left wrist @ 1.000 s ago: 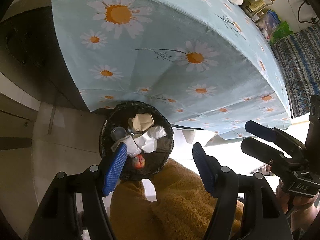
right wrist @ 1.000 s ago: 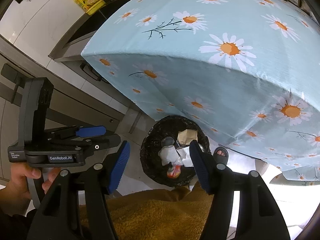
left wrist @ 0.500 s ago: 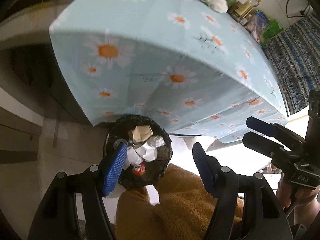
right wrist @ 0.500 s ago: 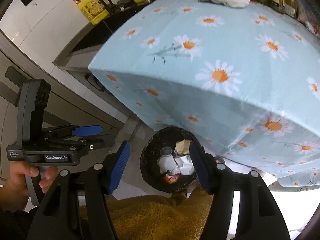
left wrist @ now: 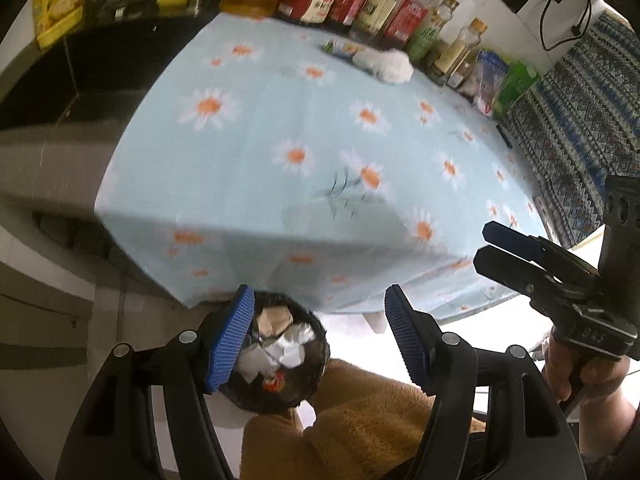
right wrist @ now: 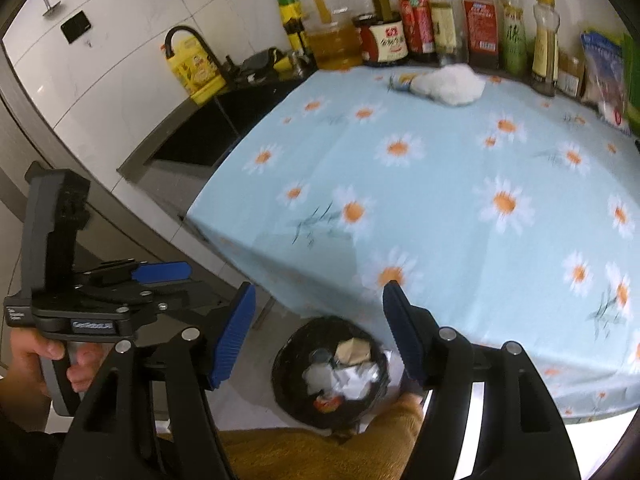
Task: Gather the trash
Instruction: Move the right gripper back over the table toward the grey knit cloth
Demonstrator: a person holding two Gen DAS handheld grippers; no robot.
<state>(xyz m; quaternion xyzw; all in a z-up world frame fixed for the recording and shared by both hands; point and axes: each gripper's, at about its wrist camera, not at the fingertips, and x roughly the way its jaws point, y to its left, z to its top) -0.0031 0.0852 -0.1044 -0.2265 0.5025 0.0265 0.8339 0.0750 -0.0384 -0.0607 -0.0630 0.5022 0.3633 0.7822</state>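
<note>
Both tongs have risen since a second ago: left tongs [left wrist: 318, 334] gape empty, right tongs [right wrist: 316, 332] have just widened, empty. Trash bin [right wrist: 330, 372] sits below; white wad [right wrist: 452, 84] lies far across the tablecloth [right wrist: 440, 208].

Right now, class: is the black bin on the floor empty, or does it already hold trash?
It holds trash. The black bin shows crumpled white paper, a tan wad and a small red scrap inside.

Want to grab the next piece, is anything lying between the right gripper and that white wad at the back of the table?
Nothing visible: only bare daisy tablecloth lies between the right gripper and the white wad.
</note>
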